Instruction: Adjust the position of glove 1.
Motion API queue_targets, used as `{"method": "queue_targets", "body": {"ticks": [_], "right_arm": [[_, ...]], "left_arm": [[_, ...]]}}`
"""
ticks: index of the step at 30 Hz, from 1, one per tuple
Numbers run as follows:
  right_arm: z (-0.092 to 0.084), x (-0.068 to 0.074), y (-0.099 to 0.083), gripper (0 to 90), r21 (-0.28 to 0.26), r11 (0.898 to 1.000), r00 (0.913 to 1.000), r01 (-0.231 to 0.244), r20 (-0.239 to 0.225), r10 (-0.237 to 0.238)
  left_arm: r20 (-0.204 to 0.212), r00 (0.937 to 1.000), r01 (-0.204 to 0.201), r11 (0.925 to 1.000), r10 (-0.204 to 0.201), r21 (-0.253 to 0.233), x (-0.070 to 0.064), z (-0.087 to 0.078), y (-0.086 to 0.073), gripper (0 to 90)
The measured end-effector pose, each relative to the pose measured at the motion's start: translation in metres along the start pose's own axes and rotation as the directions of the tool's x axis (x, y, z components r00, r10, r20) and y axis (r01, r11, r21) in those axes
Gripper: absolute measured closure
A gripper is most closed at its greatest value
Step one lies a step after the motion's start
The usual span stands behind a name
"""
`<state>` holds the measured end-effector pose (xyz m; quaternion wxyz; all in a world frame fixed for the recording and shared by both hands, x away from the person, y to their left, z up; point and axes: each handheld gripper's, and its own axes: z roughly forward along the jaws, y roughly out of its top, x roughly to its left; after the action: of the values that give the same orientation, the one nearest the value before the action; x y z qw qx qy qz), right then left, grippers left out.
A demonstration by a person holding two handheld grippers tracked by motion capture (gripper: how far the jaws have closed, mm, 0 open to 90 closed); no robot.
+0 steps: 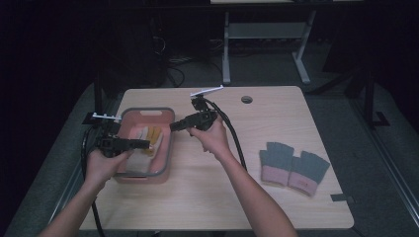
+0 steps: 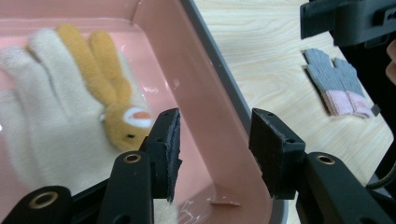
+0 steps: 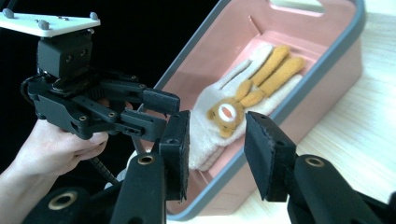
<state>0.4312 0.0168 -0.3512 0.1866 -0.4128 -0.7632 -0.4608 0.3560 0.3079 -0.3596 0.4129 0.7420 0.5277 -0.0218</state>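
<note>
A pink bin (image 1: 170, 143) with a grey rim stands on the left half of the table. In it lies a pair of cream and yellow gloves (image 1: 148, 138) with a small animal face (image 3: 226, 113). My left gripper (image 1: 146, 144) hovers over the bin's near part, jaws open and holding nothing. In the left gripper view the bin's wall (image 2: 177, 60) runs up between the jaws of the left gripper (image 2: 215, 126), and the gloves (image 2: 56, 116) lie to the left. My right gripper (image 1: 173, 126) is open and empty, just above the bin's right rim. In its own view the right gripper (image 3: 217, 128) points at the gloves.
A second pair of gloves (image 1: 294, 168), grey with pink cuffs, lies flat at the table's right. A round cable hole (image 1: 246, 99) sits near the far edge. Dark floor and a desk frame (image 1: 267, 39) lie beyond the table.
</note>
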Motion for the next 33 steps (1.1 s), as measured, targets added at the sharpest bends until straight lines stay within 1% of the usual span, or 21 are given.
{"method": "queue_targets", "body": {"ticks": [1, 3, 5, 7, 12, 16, 19, 21, 24, 28, 33], "right_arm": [[-0.003, 0.0, 0.0, 60.3, 0.0, 1.0, 1.0, -0.003, 0.002, 0.003], [-0.009, -0.001, -0.001, 60.2, -0.007, 1.0, 1.0, -0.002, 0.005, 0.002], [-0.013, -0.002, -0.002, 60.1, -0.01, 1.0, 1.0, -0.002, 0.005, 0.002], [-0.019, -0.003, -0.003, 59.9, -0.017, 1.0, 1.0, -0.006, 0.005, 0.006], [-0.031, -0.006, -0.006, 58.1, -0.024, 1.0, 0.9999, 0.002, 0.015, -0.002], [-0.041, -0.009, -0.01, 57.8, -0.033, 0.999, 0.9997, -0.004, 0.022, 0.005], [-0.048, -0.011, -0.013, 57.2, -0.043, 0.999, 0.9996, 0.002, 0.027, -0.001], [-0.051, -0.012, -0.014, 56.9, -0.047, 0.999, 0.9995, -0.01, 0.028, 0.011], [-0.055, -0.014, -0.017, 56.6, -0.048, 0.999, 0.9992, -0.008, 0.039, 0.01], [-0.062, -0.017, -0.02, 56.0, -0.054, 0.998, 0.9989, -0.008, 0.046, 0.01], [-0.07, -0.021, -0.025, 55.2, -0.063, 0.998, 0.9983, -0.018, 0.054, 0.021]], "left_arm": [[0.01, 0.9999, -0.007, 1.0, 0.007, -0.003, -0.003, 0.001, 0.001, 53.4], [0.011, 0.9997, -0.02, 0.9998, 0.02, -0.005, -0.007, 0.003, 0.003, 53.4], [0.02, 0.9989, -0.041, 0.9991, 0.041, -0.007, -0.012, 0.003, 0.005, 53.4], [0.02, 0.9987, -0.048, 0.9988, 0.048, -0.01, -0.016, 0.005, 0.007, 52.9], [0.024, 0.9964, -0.081, 0.9967, 0.081, -0.007, -0.029, 0.012, 0.011, 49.7], [0.038, 0.995, -0.092, 0.9957, 0.092, -0.011, -0.036, 0.017, 0.013, 48.2], [0.042, 0.9943, -0.098, 0.9951, 0.098, -0.014, -0.04, 0.019, 0.014, 47.5], [0.047, 0.9939, -0.099, 0.9949, 0.1, -0.018, -0.043, 0.02, 0.015, 46.1], [0.062, 0.9921, -0.108, 0.9938, 0.109, -0.026, -0.047, 0.023, 0.015, 44.9], [0.07, 0.9911, -0.112, 0.9934, 0.114, -0.025, -0.052, 0.026, 0.016, 43.3], [0.073, 0.9902, -0.117, 0.9927, 0.119, -0.029, -0.057, 0.029, 0.016, 41.6]]}}
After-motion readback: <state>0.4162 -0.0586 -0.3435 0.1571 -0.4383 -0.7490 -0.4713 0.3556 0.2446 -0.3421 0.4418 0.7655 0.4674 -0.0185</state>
